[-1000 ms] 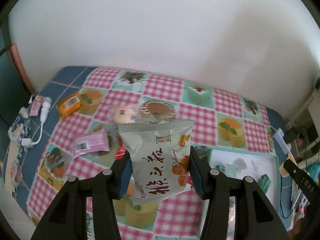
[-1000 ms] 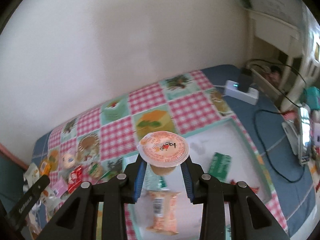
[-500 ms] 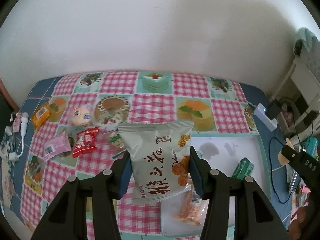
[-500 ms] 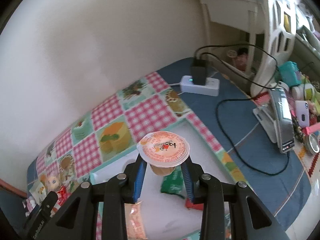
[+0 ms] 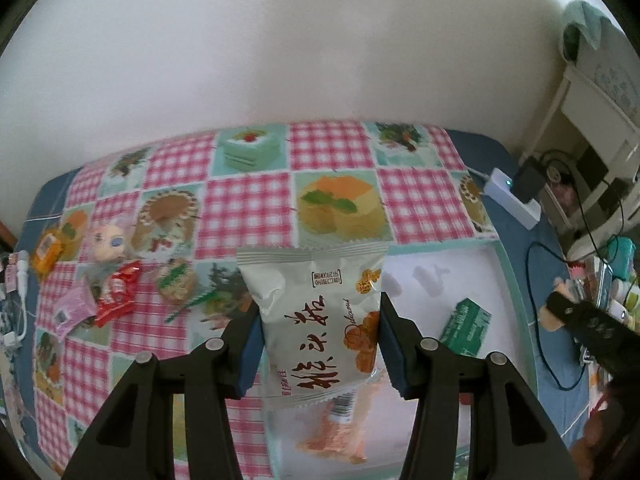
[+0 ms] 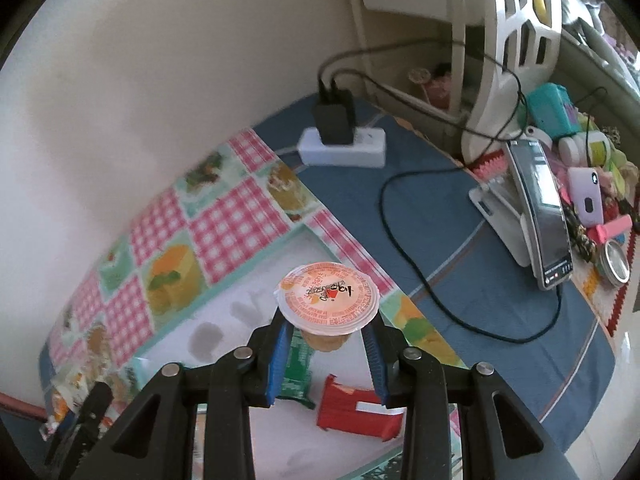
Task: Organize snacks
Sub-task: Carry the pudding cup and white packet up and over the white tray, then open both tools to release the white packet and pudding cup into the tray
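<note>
My left gripper [image 5: 318, 344] is shut on a pale grey snack packet [image 5: 316, 316] with red-brown lettering, held above the near left part of the white tray [image 5: 460, 268]. My right gripper [image 6: 326, 352] is shut on a small jelly cup [image 6: 328, 300] with an orange foil lid, held above the same tray [image 6: 240, 300]. In the tray lie a green packet [image 5: 466, 326], an orange wrapped snack [image 5: 340, 432] and a red packet [image 6: 356, 408]. Several loose snacks lie on the checked cloth at left, among them a red wrapper [image 5: 118, 292] and a pink packet [image 5: 72, 308].
A white power strip [image 6: 344, 146] with a black plug and cables sits at the table's far right. A phone on a stand [image 6: 540, 216] and small clutter stand beside it. The wall runs along the back of the checked cloth [image 5: 248, 208].
Both grippers have swung to the right with their snacks still held. The left now hangs over the tray's left part; the right has shifted toward the tray's right side.
</note>
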The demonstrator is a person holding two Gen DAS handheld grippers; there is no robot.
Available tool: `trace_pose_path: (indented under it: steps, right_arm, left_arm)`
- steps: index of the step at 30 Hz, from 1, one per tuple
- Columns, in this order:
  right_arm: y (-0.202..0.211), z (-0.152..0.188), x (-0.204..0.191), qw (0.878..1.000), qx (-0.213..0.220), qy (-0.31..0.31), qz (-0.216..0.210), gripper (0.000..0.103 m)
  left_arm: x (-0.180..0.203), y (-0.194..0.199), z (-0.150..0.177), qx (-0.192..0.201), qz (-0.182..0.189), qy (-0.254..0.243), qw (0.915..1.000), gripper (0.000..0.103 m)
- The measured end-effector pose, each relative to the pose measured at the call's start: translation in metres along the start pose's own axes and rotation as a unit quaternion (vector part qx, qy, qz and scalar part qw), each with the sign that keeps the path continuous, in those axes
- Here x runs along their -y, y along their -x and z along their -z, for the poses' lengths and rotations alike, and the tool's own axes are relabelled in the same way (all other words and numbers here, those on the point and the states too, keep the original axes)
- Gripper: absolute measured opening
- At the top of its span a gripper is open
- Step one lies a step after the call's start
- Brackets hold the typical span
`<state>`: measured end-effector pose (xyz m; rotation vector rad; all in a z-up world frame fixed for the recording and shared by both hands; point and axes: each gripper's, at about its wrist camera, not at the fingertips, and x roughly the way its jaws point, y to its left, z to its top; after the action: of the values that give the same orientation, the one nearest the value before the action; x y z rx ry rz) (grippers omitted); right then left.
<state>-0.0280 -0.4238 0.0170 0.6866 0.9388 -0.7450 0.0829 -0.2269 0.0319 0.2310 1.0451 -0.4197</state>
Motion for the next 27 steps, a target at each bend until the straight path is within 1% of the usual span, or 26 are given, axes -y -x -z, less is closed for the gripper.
trace_pose_path:
  steps: [6,10,17,18,24,25,26,27]
  right_arm:
    - [-0.043,0.010,0.006,0.998,-0.058,-0.003,0.021,0.037]
    - [-0.058,0.016,0.009,0.996,-0.079,-0.006,0.027,0.037]
    - [-0.063,0.020,0.011,0.996,-0.087,-0.010,0.035,0.037]
    - [-0.063,0.020,0.011,0.995,-0.088,-0.010,0.036,0.037]
    - [-0.062,0.019,0.012,0.995,-0.089,-0.014,0.043,0.037]
    - [-0.062,0.018,0.013,0.995,-0.089,-0.014,0.043,0.037]
    - [-0.062,0.018,0.012,0.995,-0.088,-0.013,0.044,0.037]
    - [-0.061,0.018,0.012,0.995,-0.087,-0.012,0.045,0.037]
  left_arm:
    - [0.019,-0.026,0.006,-0.028,0.007,-0.015,0.9995,0.053]
    - [0.024,-0.036,0.007,-0.035,0.014,-0.016,0.9992,0.053]
    - [0.026,-0.048,0.006,-0.036,0.020,-0.011,0.9991,0.054]
    - [0.026,-0.047,0.006,-0.029,0.021,-0.009,0.9993,0.054]
    - [0.028,-0.047,0.004,-0.020,0.027,-0.009,0.9994,0.054]
    - [0.028,-0.047,0.004,-0.021,0.031,-0.008,0.9993,0.055]
    - [0.027,-0.047,0.004,-0.024,0.038,-0.006,0.9990,0.061]
    - [0.027,-0.047,0.004,-0.026,0.043,-0.003,0.9987,0.065]
